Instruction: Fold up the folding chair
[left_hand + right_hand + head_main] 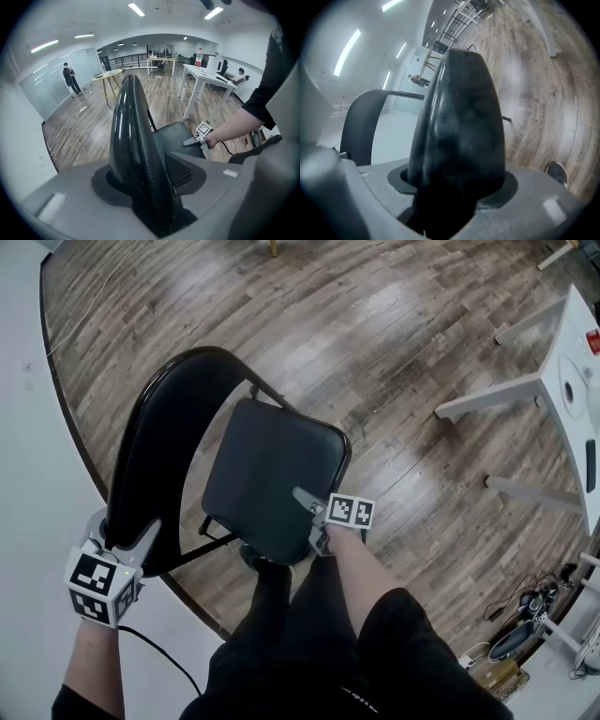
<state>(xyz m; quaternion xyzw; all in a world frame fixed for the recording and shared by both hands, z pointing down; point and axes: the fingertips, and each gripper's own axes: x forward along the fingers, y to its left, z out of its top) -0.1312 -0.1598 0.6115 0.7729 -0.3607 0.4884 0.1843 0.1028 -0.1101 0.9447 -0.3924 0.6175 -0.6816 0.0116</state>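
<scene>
Wood floor [394, 352]: folding chair [281, 456] unfolded, backrest [150, 456] left, seat [262, 488] facing right.

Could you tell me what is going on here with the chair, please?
A person stands over a black folding chair on the wooden floor, with a gripper in each hand. The left gripper is closed on the top edge of the backrest, and the right gripper grips the front edge of the seat. The seat is still down, so the chair has not been folded yet.
</scene>
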